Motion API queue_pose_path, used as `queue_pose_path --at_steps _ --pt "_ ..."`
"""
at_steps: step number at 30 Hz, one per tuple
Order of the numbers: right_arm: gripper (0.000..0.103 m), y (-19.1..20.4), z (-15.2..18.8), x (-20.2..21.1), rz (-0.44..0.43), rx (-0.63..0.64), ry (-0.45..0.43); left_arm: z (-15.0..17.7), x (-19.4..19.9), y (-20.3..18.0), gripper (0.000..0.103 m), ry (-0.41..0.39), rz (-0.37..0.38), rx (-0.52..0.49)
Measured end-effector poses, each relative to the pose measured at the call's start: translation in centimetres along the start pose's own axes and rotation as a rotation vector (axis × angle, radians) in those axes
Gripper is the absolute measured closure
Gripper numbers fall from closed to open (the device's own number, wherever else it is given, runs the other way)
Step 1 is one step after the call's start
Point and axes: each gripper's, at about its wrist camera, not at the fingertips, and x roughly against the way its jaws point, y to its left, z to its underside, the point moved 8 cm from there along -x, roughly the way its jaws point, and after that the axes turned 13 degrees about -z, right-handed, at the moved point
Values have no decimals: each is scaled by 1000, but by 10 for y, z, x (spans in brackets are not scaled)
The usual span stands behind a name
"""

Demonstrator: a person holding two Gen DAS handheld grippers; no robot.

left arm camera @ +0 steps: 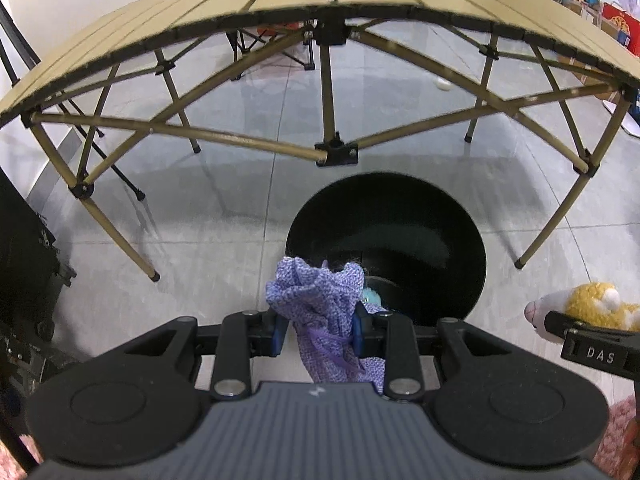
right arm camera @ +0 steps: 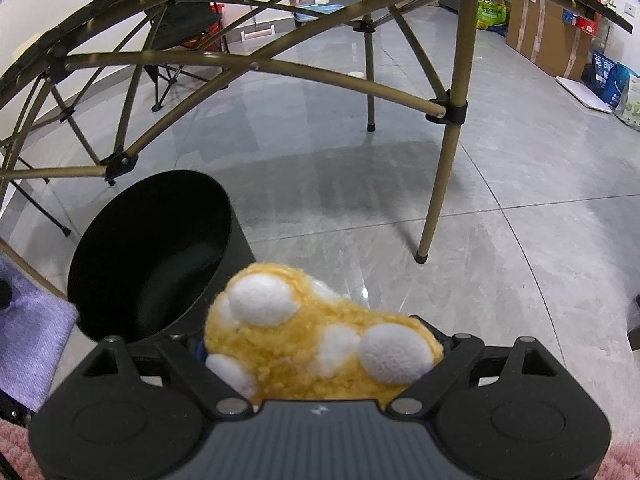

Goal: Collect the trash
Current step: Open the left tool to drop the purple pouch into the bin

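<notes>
The yellow plush toy (right arm camera: 316,344) hides the right gripper's fingertips, and the purple cloth (right arm camera: 28,344) is cut off at nine o'clock.

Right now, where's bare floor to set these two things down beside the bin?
Bare grey floor lies right of the black bin, beyond the table leg. More opens left of the bin. Under the table, crossed braces crowd passage.

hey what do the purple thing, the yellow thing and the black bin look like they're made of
Purple pouch: loosely woven or knitted fabric; visible mesh texture, soft bunched folds. Yellow toy: fuzzy plush, nubbly yellow pile with white puffy patches. Black bin: probably smooth, slightly glossy plastic or coated metal, with faint reflections inside; can't tell which.
</notes>
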Motion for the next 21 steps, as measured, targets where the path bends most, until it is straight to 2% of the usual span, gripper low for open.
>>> queue_pose_path --at_steps 9,21 --pt "12 -16 -15 -4 16 -42 -25 -33 1 -17 72 -63 -16 -16" --pt "12 -29 -20 -10 24 -82 -31 -54 -17 -44 72 -61 -28 -21"
